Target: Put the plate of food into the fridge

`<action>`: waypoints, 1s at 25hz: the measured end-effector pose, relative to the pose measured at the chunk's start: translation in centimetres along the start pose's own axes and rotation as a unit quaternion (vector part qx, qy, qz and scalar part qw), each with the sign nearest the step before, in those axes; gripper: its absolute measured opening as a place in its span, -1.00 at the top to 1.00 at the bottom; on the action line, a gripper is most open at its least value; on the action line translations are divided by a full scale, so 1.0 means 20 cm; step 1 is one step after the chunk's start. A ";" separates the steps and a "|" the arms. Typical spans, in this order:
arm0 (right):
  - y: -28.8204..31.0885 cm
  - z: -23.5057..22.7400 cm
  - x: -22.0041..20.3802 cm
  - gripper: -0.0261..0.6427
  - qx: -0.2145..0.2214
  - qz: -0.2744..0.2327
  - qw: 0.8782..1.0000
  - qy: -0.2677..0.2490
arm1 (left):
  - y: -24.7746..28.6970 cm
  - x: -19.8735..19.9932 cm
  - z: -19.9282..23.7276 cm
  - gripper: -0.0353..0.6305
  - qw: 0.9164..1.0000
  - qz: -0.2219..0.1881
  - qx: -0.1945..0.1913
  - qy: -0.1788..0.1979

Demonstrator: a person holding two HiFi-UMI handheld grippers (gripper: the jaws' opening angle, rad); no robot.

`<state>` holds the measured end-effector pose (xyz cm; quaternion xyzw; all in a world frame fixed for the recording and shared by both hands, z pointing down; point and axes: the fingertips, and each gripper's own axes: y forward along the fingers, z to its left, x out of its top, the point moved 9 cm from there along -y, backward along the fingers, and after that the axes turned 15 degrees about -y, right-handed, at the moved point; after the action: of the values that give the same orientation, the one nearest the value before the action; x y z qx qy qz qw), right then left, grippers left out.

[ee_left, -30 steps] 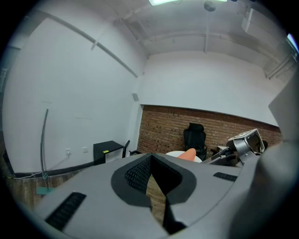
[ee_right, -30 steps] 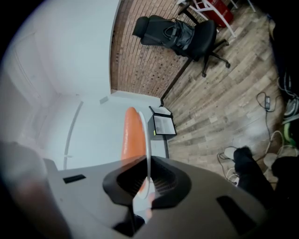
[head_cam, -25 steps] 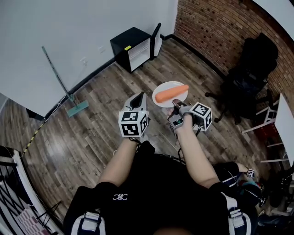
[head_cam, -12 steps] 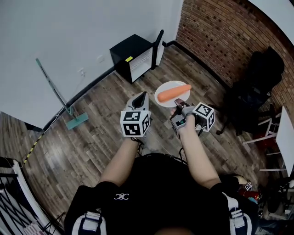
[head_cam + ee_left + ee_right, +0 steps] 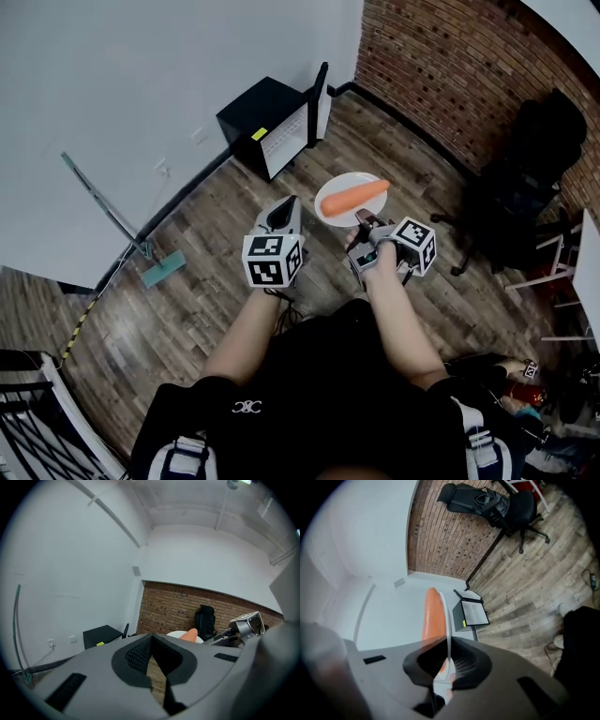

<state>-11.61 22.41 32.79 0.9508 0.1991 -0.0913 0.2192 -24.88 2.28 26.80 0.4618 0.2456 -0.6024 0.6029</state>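
A white plate carries one orange carrot and is held level in the air over the wood floor. My right gripper is shut on the plate's near rim; in the right gripper view the thin plate edge runs between the pads, with the carrot to its left. My left gripper hovers just left of the plate, shut and empty, its tips meeting. The small black fridge stands against the white wall ahead with its door swung open.
A brick wall runs along the right, with a black office chair in front of it. A long-handled mop leans on the white wall at the left. A white desk edge shows at far right.
The view has shifted a little towards the fridge, and the mop now sits lower left. Both grippers and the plate keep the same stance; the right grip on the rim holds.
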 end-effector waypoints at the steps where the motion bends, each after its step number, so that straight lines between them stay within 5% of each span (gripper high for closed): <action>1: 0.02 -0.01 0.01 0.84 -0.002 0.001 1.000 0.002 | 0.02 0.00 0.01 0.90 1.000 0.003 0.001 -0.003; 10: 0.31 -0.02 0.29 0.84 0.004 0.010 1.000 0.004 | 0.37 0.08 0.05 0.90 1.000 0.004 0.015 0.001; 25: 0.95 0.06 1.09 0.84 0.034 0.074 0.995 -0.064 | 1.21 0.31 -0.05 0.90 0.996 -0.021 0.084 -0.025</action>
<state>15.98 13.57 33.29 0.9620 0.1105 -0.1419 0.2054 -0.66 -3.68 27.42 0.4902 0.1886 -0.6452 0.5549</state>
